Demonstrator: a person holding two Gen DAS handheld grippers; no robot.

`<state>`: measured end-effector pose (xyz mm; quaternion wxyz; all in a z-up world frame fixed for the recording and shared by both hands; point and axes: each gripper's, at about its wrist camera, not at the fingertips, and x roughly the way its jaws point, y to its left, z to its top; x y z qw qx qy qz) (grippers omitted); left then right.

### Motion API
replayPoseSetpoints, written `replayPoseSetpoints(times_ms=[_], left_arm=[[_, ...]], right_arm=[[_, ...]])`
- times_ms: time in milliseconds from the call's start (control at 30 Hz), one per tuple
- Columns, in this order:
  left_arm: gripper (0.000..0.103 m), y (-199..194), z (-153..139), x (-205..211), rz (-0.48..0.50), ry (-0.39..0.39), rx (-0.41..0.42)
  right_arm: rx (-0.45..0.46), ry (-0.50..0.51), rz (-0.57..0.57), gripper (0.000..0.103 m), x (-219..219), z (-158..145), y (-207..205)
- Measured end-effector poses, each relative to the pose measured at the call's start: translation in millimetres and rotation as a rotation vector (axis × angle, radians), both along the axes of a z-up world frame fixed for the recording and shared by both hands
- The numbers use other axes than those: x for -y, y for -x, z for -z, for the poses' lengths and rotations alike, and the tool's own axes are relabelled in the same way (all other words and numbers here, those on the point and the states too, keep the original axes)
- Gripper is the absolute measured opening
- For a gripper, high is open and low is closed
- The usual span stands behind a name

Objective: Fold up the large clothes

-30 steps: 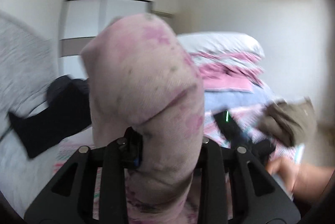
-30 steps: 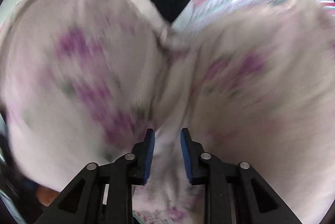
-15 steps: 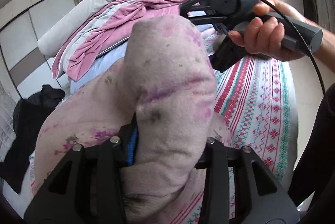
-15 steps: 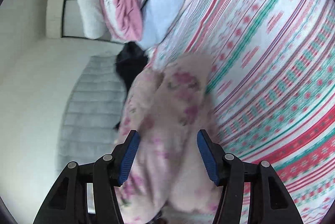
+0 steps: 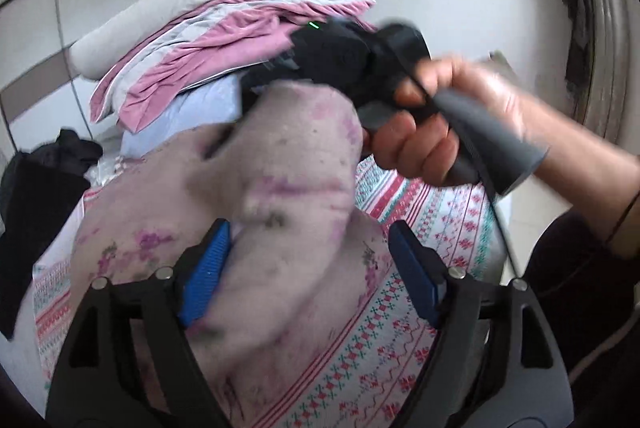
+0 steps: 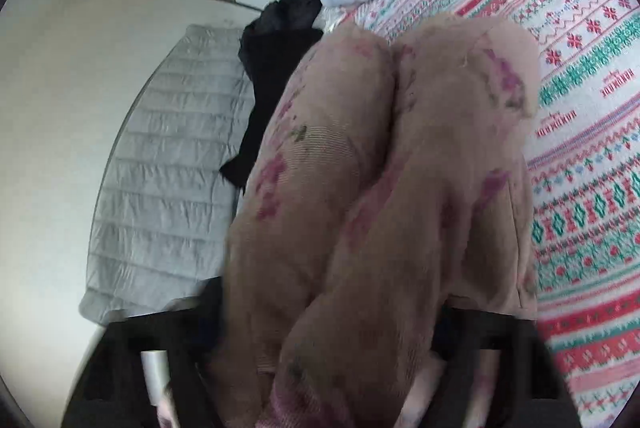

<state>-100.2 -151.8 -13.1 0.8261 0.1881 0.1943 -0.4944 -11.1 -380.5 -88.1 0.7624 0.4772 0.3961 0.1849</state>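
A pale pink garment [image 5: 288, 164] with purple flower prints lies bunched in thick rolled folds on a bed covered by a patterned sheet [image 5: 432, 224] of red and green stripes. In the left wrist view the cloth rises in a hump between the fingers of the left gripper [image 5: 308, 268]. Its jaws are opening, and the blue pads [image 5: 204, 270] stand apart from the fabric on both sides, so the cloth sits between them without being pinched.

The right gripper [image 5: 256, 96], black and blurred, reaches in from the upper right, held by a hand [image 5: 448, 124] around its grey handle, and its tip meets the top of the hump. In its own view the garment fills the foreground and drapes over the gripper's fingers, hiding them; the jaws are closing with cloth between them, but whether they press on it cannot be told.

Behind the garment a stack of folded bedding [image 5: 224, 40], grey, pink and pale blue, sits at the head of the bed. A black piece of clothing [image 6: 276, 68] lies just beside the garment's far edge, next to a grey quilted blanket [image 6: 168, 164]. A white wardrobe [image 5: 48, 28] stands behind. A dark sleeve [image 5: 576, 276] shows at the right edge.
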Motion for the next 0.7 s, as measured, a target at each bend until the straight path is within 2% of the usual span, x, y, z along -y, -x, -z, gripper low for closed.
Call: replayPoseSetpoints(times_ms=[67, 200, 233, 300, 367, 400, 433, 467, 500, 533, 567, 633, 700], left_arm=[[0.081, -8, -15, -20, -0.017, 0.044, -0.069], [0.084, -22, -39, -55, -0.083, 0.08, -0.153], [0.085, -26, -44, -63, -0.103, 0.096, -0.172], [0.086, -37, -46, -73, -0.131, 0.116, -0.21], [0.089, -53, -41, -76, -0.167, 0.119, -0.242], [0.09, -62, -36, -74, -0.189, 0.11, -0.265], [0.09, -69, -29, -72, -0.207, 0.099, -0.292], [0.09, -81, -20, -70, -0.232, 0.09, -0.334], [0.09, -94, -9, -68, -0.26, 0.08, -0.394], [0.092, -107, 0, -67, -0.283, 0.077, -0.462], [0.094, -118, 4, -70, -0.277, 0.105, -0.529], [0.097, -141, 10, -82, -0.283, 0.176, -0.679], [0.098, -158, 15, -91, -0.305, 0.202, -0.77]], right_arm=[[0.047, 0.036, 0.021, 0.038, -1, -17, -1], [0.223, 0.132, 0.019, 0.034, 2, -78, 41], [0.242, 0.146, 0.03, 0.034, 6, -83, 49], [0.239, 0.164, 0.073, 0.034, 25, -77, 65], [0.136, 0.206, 0.097, 0.038, 35, -48, 66], [0.046, 0.234, 0.083, 0.04, 37, -23, 62], [-0.04, 0.238, 0.067, 0.05, 36, 2, 56], [-0.117, 0.211, 0.059, 0.076, 34, 30, 50], [-0.157, 0.166, 0.062, 0.088, 35, 48, 50], [-0.161, 0.113, 0.067, 0.097, 39, 52, 52], [-0.147, 0.061, 0.069, 0.097, 45, 48, 55], [-0.085, 0.038, 0.101, 0.097, 58, 27, 64], [0.0, -0.02, 0.163, 0.1, 77, 12, 73]])
